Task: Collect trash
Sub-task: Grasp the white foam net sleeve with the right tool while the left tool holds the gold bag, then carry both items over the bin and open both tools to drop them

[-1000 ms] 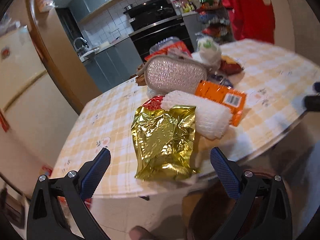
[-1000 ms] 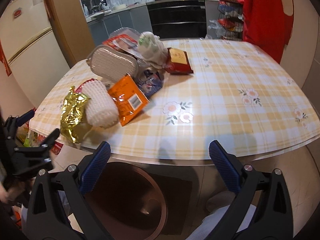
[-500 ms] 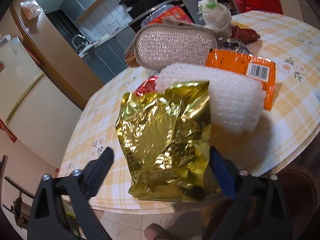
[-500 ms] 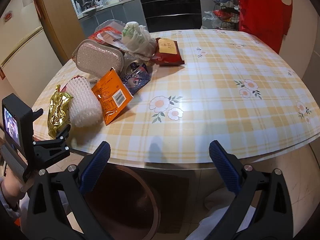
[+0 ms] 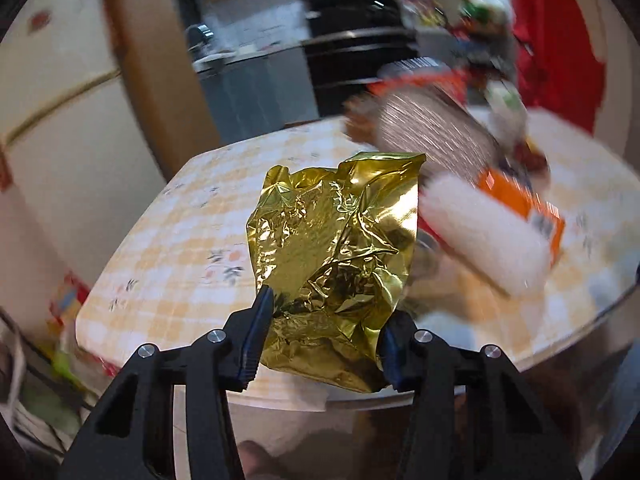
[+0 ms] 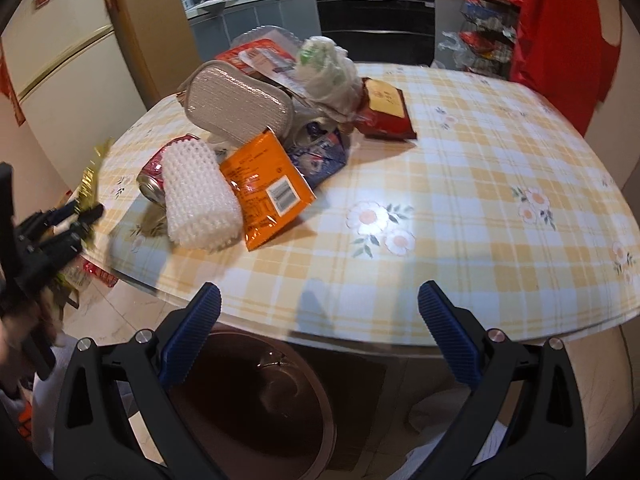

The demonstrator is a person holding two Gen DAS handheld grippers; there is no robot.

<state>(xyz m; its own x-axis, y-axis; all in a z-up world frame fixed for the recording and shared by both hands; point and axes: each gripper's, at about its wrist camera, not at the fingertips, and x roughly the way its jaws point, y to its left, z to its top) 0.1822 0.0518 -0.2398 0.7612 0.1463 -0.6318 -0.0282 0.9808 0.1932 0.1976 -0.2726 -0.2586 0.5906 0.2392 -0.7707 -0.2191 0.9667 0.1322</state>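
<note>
My left gripper point(image 5: 325, 320) is shut on the lower end of a crumpled gold foil wrapper point(image 5: 336, 240) and holds it lifted off the table's near left edge. In the right wrist view the left gripper point(image 6: 76, 216) shows at the far left with the gold wrapper point(image 6: 94, 172) edge-on. On the table lie a white foam net sleeve point(image 6: 200, 200), an orange packet point(image 6: 264, 184), a red drink can point(image 6: 154, 172), a blue wrapper point(image 6: 320, 156), a red packet point(image 6: 384, 108) and a white plastic bag point(image 6: 328, 72). My right gripper point(image 6: 318, 320) is open and empty at the table's near edge.
A silver-grey pouch point(image 6: 236, 104) and a clear box with a red label point(image 6: 260, 56) stand behind the trash. The yellow checked table point(image 6: 480, 200) has bare cloth on its right half. A brown bin point(image 6: 256, 400) stands under the table's edge. A fridge point(image 5: 60, 120) is at the left.
My left gripper has shut on the gold wrapper and lifted it off the table to the left, which uncovers the red can. The right gripper has barely moved.
</note>
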